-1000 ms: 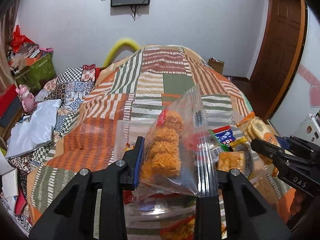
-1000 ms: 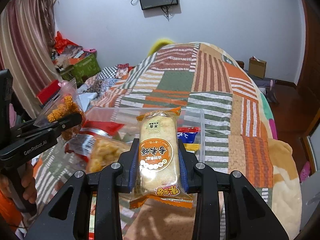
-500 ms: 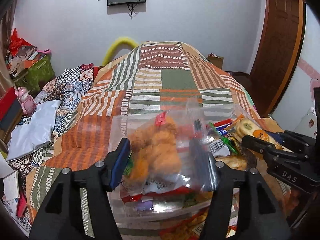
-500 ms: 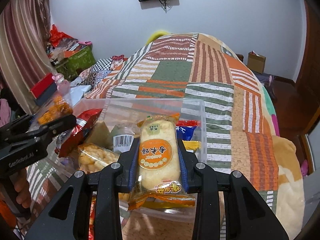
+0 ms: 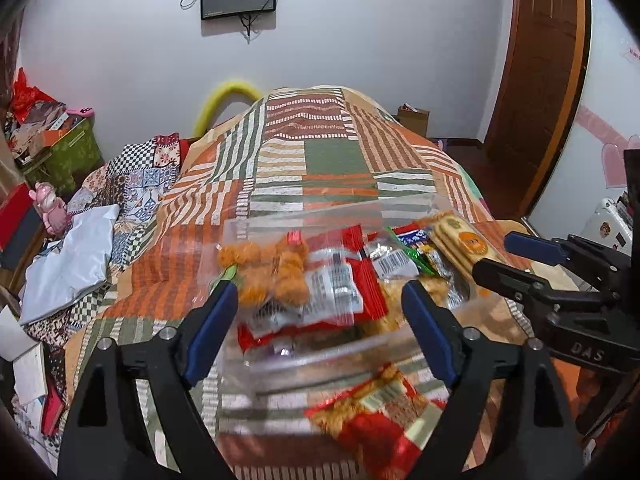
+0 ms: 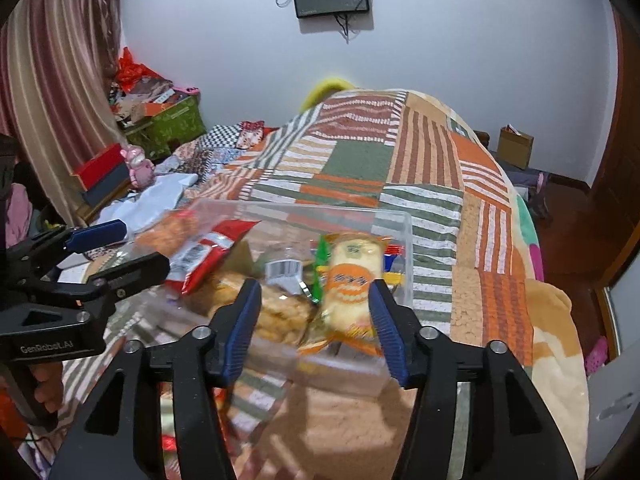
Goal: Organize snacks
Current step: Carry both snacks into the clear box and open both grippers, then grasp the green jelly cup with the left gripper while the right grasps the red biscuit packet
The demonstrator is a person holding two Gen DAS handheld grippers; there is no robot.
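Both claws spread, gripping nothing: left gripper (image 5: 320,320), right gripper (image 6: 316,316). Rice cracker pack (image 6: 349,280) centre frame in clear bin (image 6: 406,256): light, crushable, slick; pinch sealed end.

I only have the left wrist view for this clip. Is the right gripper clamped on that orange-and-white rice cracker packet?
Observer: No. The right wrist view shows the right gripper open. The rice cracker packet lies in the clear plastic box, with a wide gap to one pad.
Operator: How does my own gripper look from outside?
Observer: The left gripper is open, and the clear bag of orange puffs rests past its tips on a red packet.
Operator: Who holds it?
Observer: The person's hand, its bare fingers around the handle.
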